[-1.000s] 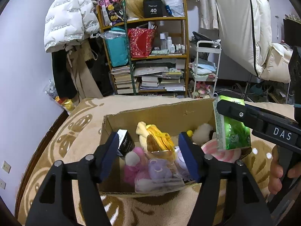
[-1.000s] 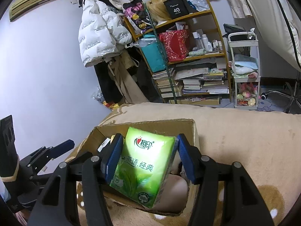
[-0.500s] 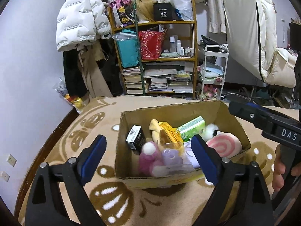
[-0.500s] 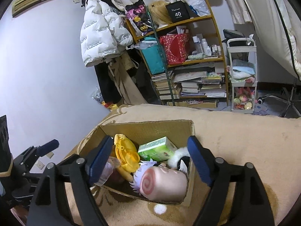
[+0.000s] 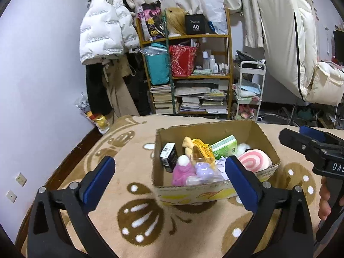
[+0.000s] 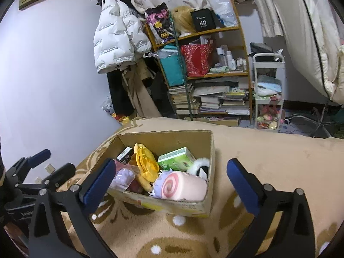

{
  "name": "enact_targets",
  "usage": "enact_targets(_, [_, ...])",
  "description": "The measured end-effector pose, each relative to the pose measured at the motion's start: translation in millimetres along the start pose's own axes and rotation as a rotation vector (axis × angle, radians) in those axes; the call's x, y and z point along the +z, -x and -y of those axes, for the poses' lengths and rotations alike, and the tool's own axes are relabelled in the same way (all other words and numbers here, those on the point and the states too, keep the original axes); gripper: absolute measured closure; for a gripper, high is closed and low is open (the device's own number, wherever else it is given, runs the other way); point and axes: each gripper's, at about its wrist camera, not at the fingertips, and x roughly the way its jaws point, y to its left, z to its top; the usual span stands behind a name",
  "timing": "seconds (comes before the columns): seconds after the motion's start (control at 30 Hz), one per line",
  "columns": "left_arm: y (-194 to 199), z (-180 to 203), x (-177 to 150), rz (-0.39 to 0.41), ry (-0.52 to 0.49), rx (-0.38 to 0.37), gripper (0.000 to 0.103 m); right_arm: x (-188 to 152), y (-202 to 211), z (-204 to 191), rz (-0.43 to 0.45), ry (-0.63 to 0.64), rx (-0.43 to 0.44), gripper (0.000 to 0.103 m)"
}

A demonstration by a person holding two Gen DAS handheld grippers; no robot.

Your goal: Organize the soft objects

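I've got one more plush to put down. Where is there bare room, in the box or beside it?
The box is crowded: pink roll, green tissue pack and yellow plush fill it, with only a small gap at its near-left corner. The blanket right of the box is bare, as is the blanket left of it.

Beige patterned blanket on bed; cardboard box resting on it

The left gripper, opening and empty, hovers before the cardboard box of soft toys.
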Motion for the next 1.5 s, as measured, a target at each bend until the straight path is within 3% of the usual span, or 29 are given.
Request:
enact_targets(0.47, [68,-19,-16,0.056,0.02,0.035,0.001,-14,69,-14,0.063,0.062,-0.05,0.0])
enact_targets(0.77, [90,-21,-30,0.059,0.022,0.022,0.001,-19,97,-19,0.088,0.059,-0.066,0.0])
enact_targets(1.2, [86,-22,-35,0.056,0.024,0.002,0.001,-34,92,-20,0.078,0.108,-0.143,0.0])
enact_targets(1.5, [65,-24,-35,0.047,0.031,-0.021,0.001,-40,79,-16,0.039,0.119,-0.152,0.0])
